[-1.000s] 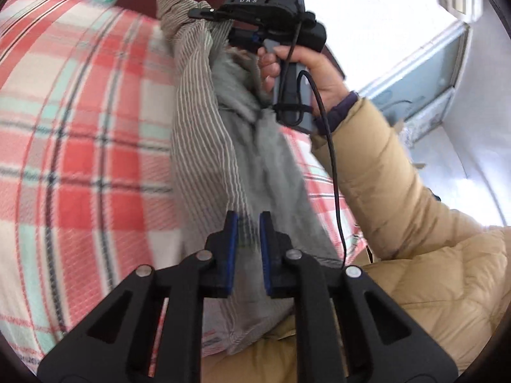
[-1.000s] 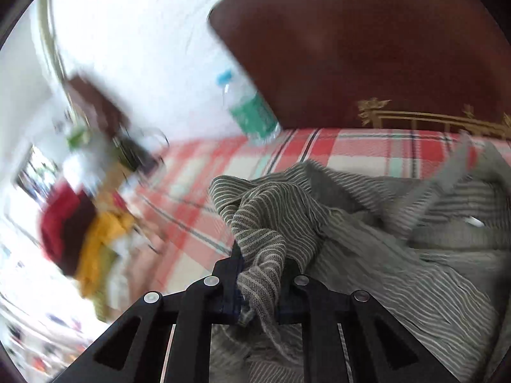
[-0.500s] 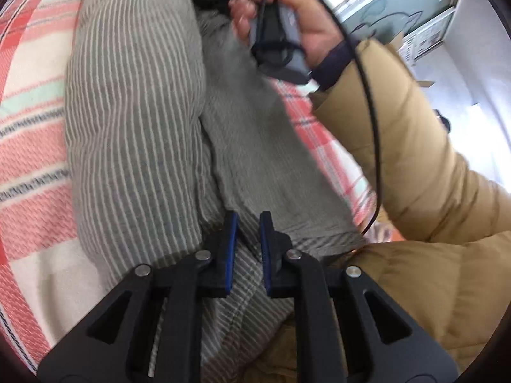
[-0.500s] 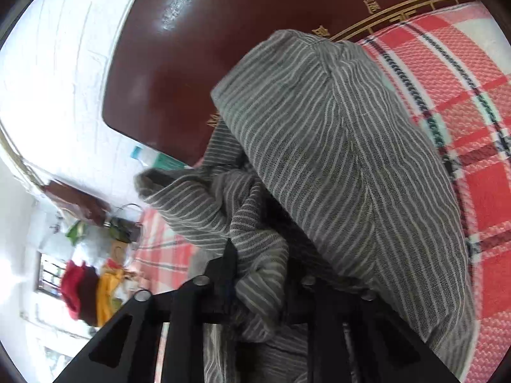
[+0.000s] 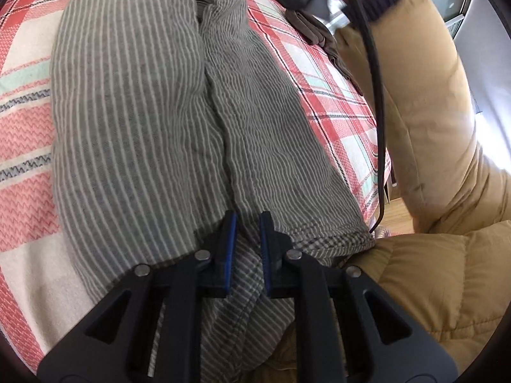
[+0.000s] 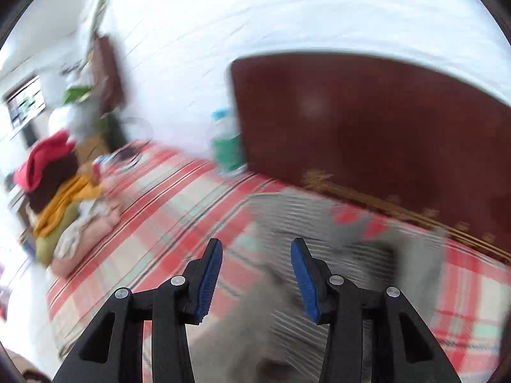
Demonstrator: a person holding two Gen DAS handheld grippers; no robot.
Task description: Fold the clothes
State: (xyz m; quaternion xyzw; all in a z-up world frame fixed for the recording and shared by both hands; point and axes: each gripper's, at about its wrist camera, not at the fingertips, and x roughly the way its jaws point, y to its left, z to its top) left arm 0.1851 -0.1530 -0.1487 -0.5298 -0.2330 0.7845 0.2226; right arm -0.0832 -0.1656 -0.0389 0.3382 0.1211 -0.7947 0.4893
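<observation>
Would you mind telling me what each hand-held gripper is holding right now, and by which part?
The left hand-held gripper pinches the striped grey garment at its near hem edge. The right hand-held gripper holds nothing; its jaws are opening, with nothing between them.

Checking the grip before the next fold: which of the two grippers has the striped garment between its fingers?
The left gripper: striped garment sits between its nearly closed pads. The right gripper is opening, nothing between.
</observation>
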